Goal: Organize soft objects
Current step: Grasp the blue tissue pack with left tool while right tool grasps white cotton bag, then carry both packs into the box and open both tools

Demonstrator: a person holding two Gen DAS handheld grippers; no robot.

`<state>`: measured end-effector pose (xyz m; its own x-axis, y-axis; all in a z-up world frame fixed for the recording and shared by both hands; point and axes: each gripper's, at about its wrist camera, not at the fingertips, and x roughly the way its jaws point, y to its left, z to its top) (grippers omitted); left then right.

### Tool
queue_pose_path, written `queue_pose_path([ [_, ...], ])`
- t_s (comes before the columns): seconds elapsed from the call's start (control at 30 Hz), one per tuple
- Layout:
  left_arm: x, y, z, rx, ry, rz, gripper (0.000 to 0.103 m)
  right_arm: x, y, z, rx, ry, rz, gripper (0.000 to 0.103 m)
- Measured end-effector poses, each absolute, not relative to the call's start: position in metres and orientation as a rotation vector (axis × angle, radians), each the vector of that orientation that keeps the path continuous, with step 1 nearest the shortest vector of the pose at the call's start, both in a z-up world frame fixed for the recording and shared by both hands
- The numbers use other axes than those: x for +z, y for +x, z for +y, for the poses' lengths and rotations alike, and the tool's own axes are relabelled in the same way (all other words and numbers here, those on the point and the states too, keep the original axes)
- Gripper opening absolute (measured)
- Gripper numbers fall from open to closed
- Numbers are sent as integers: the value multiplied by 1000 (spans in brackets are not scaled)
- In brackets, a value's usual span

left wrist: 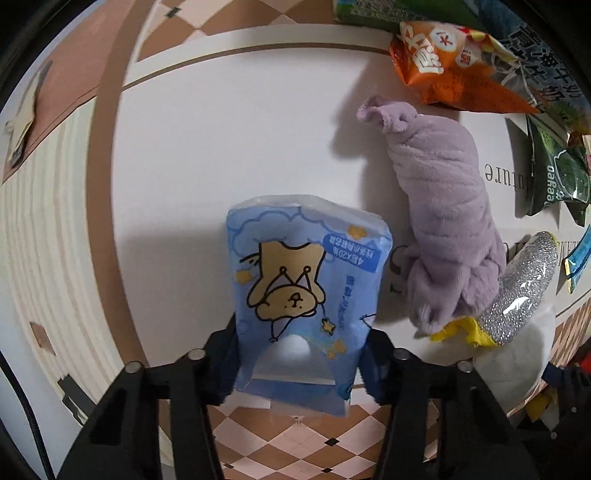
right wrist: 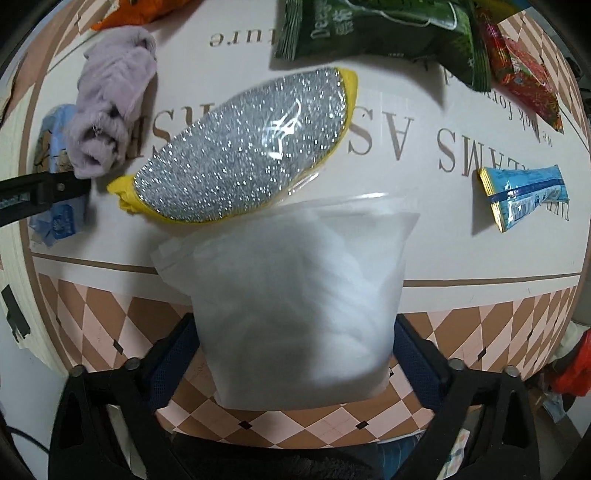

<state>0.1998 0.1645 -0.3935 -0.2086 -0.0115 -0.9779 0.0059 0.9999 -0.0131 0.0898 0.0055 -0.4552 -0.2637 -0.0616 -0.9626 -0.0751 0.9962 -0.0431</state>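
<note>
My left gripper [left wrist: 299, 363] is shut on a blue tissue pack [left wrist: 306, 288] with a cartoon bear, held over the white table [left wrist: 221, 147]. The pack also shows in the right wrist view [right wrist: 55, 147], partly behind the left gripper's finger [right wrist: 44, 192]. My right gripper [right wrist: 295, 354] is shut on a clear bag of white cotton [right wrist: 291, 295] at the table's near edge. A rolled purple towel [left wrist: 447, 218] [right wrist: 110, 107] lies right of the tissue pack. A silver and yellow scouring pad [right wrist: 251, 147] [left wrist: 517, 291] lies just beyond the cotton bag.
Snack bags lie at the far side: an orange one [left wrist: 450, 66], green ones [right wrist: 388, 29] [left wrist: 557, 177] and a red one [right wrist: 524, 70]. A small blue packet [right wrist: 524, 195] lies at the right. The table edge has a brown diamond pattern [right wrist: 110, 317].
</note>
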Motion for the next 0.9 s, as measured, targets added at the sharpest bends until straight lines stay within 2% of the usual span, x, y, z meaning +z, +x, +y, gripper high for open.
queue_pose_path([
  [0.07,-383,191,169,-6,-1,1766,45,-457,86,7,11,-101,1833,86],
  [0.17,-370,172,174,6,0,1743,45,-453,81,10,21,-107,1810,78],
  [0.27,-351,156,178,4,-12,1731,44,-446,72,7,27,-75,1810,74],
  [0.43,-291,147,185,-49,-58,1665,44,-415,53,-6,69,38,1790,73],
  [0.6,-199,179,169,-139,-149,1545,44,-344,60,-29,134,156,1712,73],
  [0.67,-199,176,136,-170,-182,1505,44,-309,78,-43,156,195,1647,73],
  [0.77,-186,217,105,-203,-207,1443,44,-253,129,-71,182,225,1545,74],
  [0.9,-183,311,80,-198,-220,1421,44,-197,213,-107,172,200,1423,74],
])
